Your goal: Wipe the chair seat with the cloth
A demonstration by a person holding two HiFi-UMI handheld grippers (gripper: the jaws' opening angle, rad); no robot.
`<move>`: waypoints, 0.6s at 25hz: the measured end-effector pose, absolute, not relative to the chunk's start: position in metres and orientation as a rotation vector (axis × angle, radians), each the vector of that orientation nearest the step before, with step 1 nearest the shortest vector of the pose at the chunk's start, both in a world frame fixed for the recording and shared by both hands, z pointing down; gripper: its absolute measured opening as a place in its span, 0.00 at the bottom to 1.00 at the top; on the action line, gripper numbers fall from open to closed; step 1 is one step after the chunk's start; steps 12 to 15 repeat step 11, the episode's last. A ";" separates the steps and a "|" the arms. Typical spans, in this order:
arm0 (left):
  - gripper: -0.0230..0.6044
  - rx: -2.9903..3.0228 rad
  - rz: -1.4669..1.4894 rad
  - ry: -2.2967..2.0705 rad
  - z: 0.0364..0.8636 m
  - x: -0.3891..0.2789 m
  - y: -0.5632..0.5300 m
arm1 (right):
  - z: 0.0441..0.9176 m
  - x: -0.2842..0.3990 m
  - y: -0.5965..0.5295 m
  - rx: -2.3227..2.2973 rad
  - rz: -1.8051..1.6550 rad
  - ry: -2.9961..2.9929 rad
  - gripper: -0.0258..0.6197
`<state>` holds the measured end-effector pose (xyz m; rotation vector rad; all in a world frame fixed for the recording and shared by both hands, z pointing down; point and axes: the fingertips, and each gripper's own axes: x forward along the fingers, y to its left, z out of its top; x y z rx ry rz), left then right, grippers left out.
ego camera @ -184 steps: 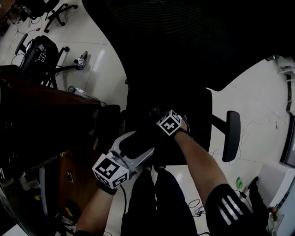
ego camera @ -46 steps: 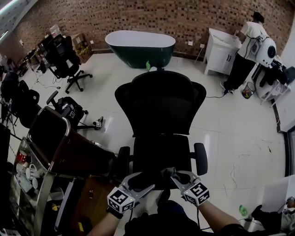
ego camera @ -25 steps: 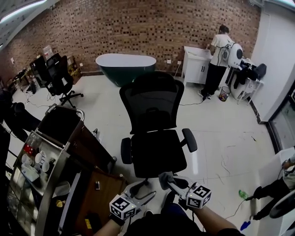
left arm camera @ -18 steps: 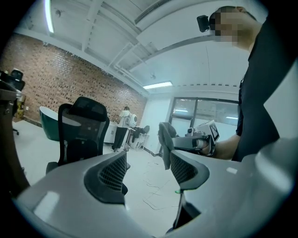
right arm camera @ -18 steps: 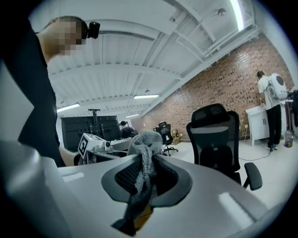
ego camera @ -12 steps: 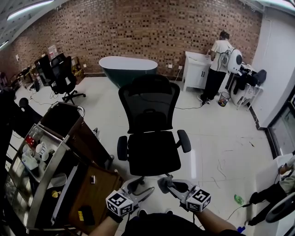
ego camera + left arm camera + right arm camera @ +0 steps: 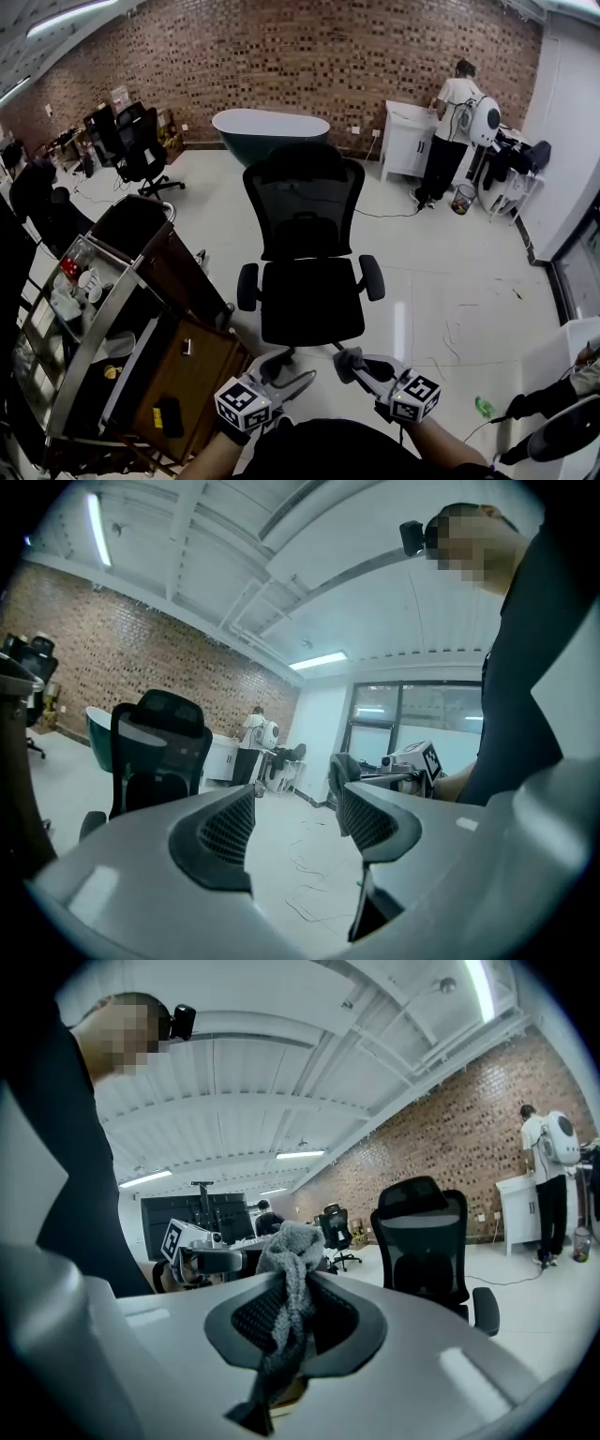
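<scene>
A black office chair (image 7: 307,272) stands on the pale floor in front of me, its seat (image 7: 311,302) facing me and well beyond both grippers. My right gripper (image 7: 356,362) is shut on a grey cloth (image 7: 286,1288), which bunches up between its jaws; the cloth (image 7: 349,361) shows as a small grey wad at its tip. My left gripper (image 7: 286,372) is open with nothing between its jaws. Both are held low, close to my body. The chair (image 7: 427,1241) shows to the right in the right gripper view and the chair (image 7: 155,752) at the left in the left gripper view.
A metal trolley (image 7: 84,328) with cups and a brown cabinet stands at my left. A dark green bathtub (image 7: 270,131) sits by the brick wall behind the chair. A person (image 7: 455,127) stands at a white cabinet at the back right. More office chairs (image 7: 131,145) are at the far left.
I have stepped back from the chair: seconds ago the grippers were at the seat, now the whole chair stands apart. The cloth stays in the right gripper.
</scene>
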<state>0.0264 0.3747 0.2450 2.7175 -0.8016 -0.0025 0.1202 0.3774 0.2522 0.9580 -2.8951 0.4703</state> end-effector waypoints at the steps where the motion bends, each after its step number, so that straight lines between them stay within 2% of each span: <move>1: 0.55 2.718 0.000 -0.803 0.245 0.028 0.377 | 0.250 0.122 0.380 0.952 0.472 -2.908 0.11; 15: 0.55 2.743 -0.001 -0.819 0.239 0.037 0.394 | 0.237 0.141 0.394 0.952 0.497 -2.975 0.11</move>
